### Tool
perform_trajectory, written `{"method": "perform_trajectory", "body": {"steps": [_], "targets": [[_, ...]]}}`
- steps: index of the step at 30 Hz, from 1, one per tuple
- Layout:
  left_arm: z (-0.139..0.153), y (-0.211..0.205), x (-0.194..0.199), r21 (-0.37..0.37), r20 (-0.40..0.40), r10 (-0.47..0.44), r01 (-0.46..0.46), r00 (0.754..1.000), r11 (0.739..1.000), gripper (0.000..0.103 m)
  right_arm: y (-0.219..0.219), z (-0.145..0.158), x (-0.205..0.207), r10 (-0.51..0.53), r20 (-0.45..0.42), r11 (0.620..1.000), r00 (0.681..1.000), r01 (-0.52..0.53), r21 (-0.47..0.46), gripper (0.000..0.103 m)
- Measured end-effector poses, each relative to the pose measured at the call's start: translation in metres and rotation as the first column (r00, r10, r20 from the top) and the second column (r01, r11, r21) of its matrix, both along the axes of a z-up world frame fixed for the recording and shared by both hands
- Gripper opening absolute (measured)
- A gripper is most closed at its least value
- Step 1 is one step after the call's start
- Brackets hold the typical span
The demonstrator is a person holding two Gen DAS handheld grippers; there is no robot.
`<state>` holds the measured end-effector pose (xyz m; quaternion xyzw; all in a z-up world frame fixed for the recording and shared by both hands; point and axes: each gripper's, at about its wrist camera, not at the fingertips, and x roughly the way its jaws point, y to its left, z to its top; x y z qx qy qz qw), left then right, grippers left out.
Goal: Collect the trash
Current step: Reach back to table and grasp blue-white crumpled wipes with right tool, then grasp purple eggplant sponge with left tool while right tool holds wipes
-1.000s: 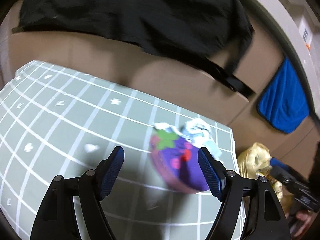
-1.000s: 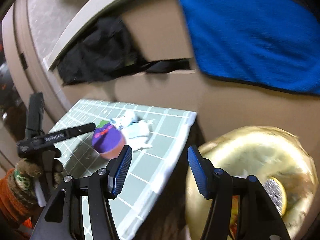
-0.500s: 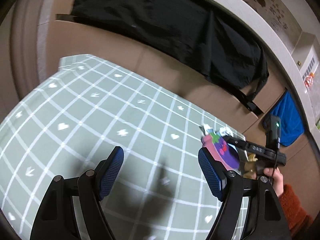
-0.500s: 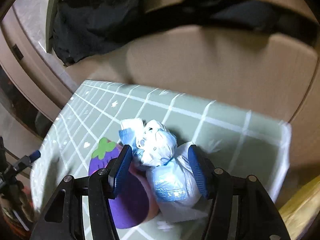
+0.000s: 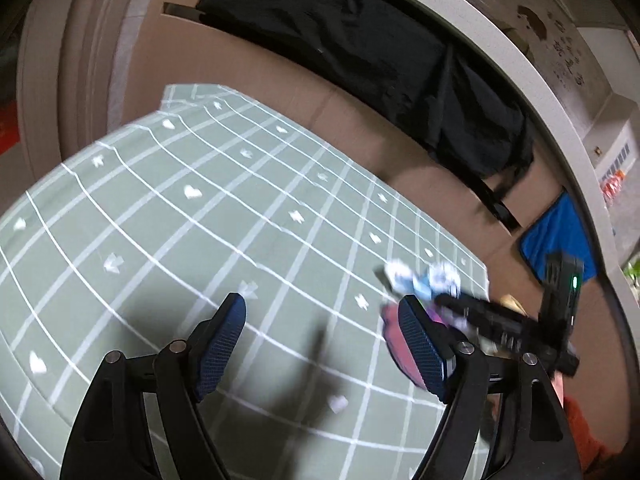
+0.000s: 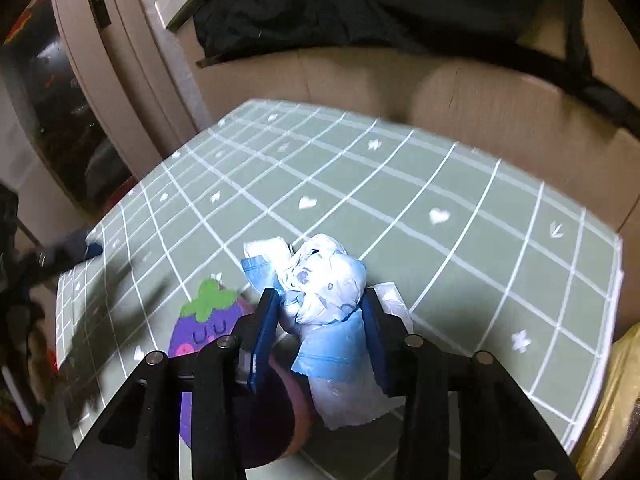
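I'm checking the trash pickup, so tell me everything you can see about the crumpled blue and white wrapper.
The wrapper is a crumpled wad of thin white and light-blue plastic film with small printed marks. It lies on the green checked tablecloth, beside the purple eggplant cup. The right gripper is closing around it, its blue pads at either side.
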<state>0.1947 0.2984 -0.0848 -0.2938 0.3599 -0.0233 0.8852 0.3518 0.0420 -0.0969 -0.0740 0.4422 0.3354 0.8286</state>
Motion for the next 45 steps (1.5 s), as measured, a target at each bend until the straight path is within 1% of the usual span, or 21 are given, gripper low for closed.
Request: {"method": "perform_trajectory", "body": {"steps": [2, 4, 6, 9, 12, 15, 18, 20, 22, 24, 25, 26, 28, 29, 30, 32, 35, 41, 43, 45], "targets": [[-0.003, -0.013, -0.002, -0.011, -0.012, -0.037, 0.037, 0.999, 0.999, 0.081, -0.011, 0.010, 0.002, -0.034, 0.019, 0.999, 0.999, 0.034, 0.024, 0.038], [-0.006, -0.027, -0.002, -0.023, -0.025, -0.079, 0.079, 0.997, 0.997, 0.081, -0.023, 0.019, 0.001, -0.060, 0.045, 0.998, 0.997, 0.059, 0.023, 0.038], [-0.006, -0.039, -0.002, -0.018, -0.027, -0.105, 0.105, 0.994, 0.994, 0.082, -0.041, 0.024, -0.001, -0.066, 0.042, 0.998, 0.997, 0.065, 0.026, 0.038], [-0.002, -0.044, -0.006, -0.002, -0.010, -0.099, 0.099, 0.995, 0.995, 0.082, -0.060, 0.017, -0.016, -0.068, 0.005, 0.997, 0.998, 0.068, 0.032, 0.038], [0.003, -0.043, -0.012, 0.010, 0.006, -0.078, 0.078, 0.997, 0.997, 0.082, -0.072, 0.006, -0.044, -0.058, -0.049, 0.997, 0.997, 0.060, 0.046, 0.038], [0.005, -0.042, -0.021, 0.025, 0.017, -0.062, 0.062, 0.998, 0.998, 0.082, -0.076, 0.000, -0.080, -0.001, -0.097, 0.995, 0.995, 0.011, 0.097, 0.038], [0.004, -0.048, -0.030, 0.041, 0.024, -0.066, 0.065, 0.998, 0.997, 0.082, -0.071, -0.003, -0.112, 0.059, -0.105, 0.989, 0.993, -0.044, 0.144, 0.038], [0.003, -0.057, -0.032, 0.060, 0.024, -0.090, 0.089, 0.996, 0.994, 0.083, -0.073, -0.002, -0.125, 0.051, -0.081, 0.987, 0.995, -0.038, 0.155, 0.038], [0.002, -0.073, -0.033, 0.105, 0.016, -0.141, 0.139, 0.990, 0.985, 0.083, -0.084, 0.001, -0.132, 0.009, -0.045, 0.988, 0.999, -0.002, 0.152, 0.038], [0.003, -0.091, -0.033, 0.180, 0.019, -0.196, 0.190, 0.980, 0.965, 0.083, -0.101, 0.007, -0.137, -0.048, 0.000, 0.988, 0.999, 0.048, 0.144, 0.038], [0.004, -0.098, -0.034, 0.221, 0.024, -0.215, 0.204, 0.976, 0.954, 0.083, -0.109, 0.011, -0.138, -0.068, 0.014, 0.987, 0.998, 0.066, 0.147, 0.038], [0.004, -0.107, -0.033, 0.280, 0.024, -0.241, 0.225, 0.970, 0.933, 0.083, -0.120, 0.015, -0.139, -0.095, 0.029, 0.984, 0.995, 0.090, 0.154, 0.038], [0.002, -0.116, -0.032, 0.345, 0.003, -0.269, 0.252, 0.963, 0.904, 0.083, -0.140, 0.022, -0.142, -0.138, 0.039, 0.975, 0.990, 0.129, 0.180, 0.038], [-0.001, -0.117, -0.030, 0.359, -0.010, -0.272, 0.258, 0.962, 0.897, 0.083, -0.147, 0.025, -0.144, -0.153, 0.043, 0.972, 0.987, 0.142, 0.187, 0.038], [-0.003, -0.116, -0.028, 0.360, -0.015, -0.268, 0.255, 0.963, 0.897, 0.083, -0.152, 0.027, -0.146, -0.166, 0.049, 0.969, 0.985, 0.154, 0.191, 0.038], [-0.008, -0.109, -0.023, 0.349, -0.033, -0.240, 0.236, 0.970, 0.907, 0.083, -0.163, 0.030, -0.153, -0.188, 0.065, 0.965, 0.980, 0.172, 0.198, 0.038], [-0.016, -0.104, -0.019, 0.338, -0.056, -0.226, 0.231, 0.973, 0.912, 0.083, -0.169, 0.031, -0.160, -0.202, 0.066, 0.961, 0.977, 0.185, 0.204, 0.038], [-0.025, -0.113, -0.016, 0.360, -0.096, -0.222, 0.241, 0.970, 0.901, 0.083, -0.172, 0.028, -0.163, -0.198, 0.055, 0.961, 0.979, 0.183, 0.205, 0.038], [-0.025, -0.114, -0.015, 0.376, -0.103, -0.209, 0.232, 0.973, 0.897, 0.082, -0.171, 0.029, -0.162, -0.199, 0.055, 0.961, 0.978, 0.184, 0.205, 0.038], [-0.027, -0.113, -0.015, 0.389, -0.124, -0.186, 0.221, 0.975, 0.894, 0.074, -0.171, 0.028, -0.162, -0.201, 0.056, 0.961, 0.978, 0.186, 0.202, 0.038]]}}
